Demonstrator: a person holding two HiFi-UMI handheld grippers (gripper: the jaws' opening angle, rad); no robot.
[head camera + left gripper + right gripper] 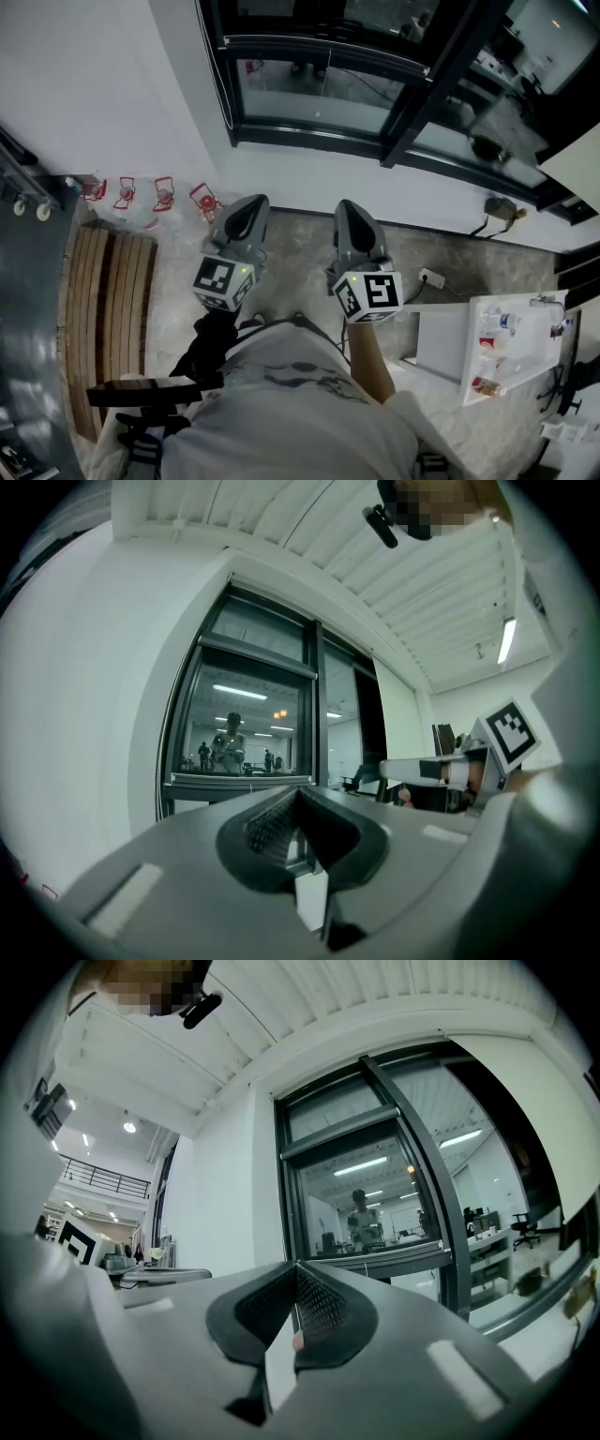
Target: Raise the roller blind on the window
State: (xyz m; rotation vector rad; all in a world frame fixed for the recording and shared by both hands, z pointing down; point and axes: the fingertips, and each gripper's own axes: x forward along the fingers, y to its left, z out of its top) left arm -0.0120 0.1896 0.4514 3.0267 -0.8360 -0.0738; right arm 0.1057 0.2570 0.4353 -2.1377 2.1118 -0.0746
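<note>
Left gripper (298, 795) and right gripper (296, 1266) are both clenched tip to tip with nothing gripped, side by side at lower centre, aimed at the window (319, 94). The pale panel at far right, taken as the roller blind (579, 167), seems part-lowered; the pane ahead is bare. This fits reaching in or having let go; any further raising needs its cord or hem, neither visible.
</note>
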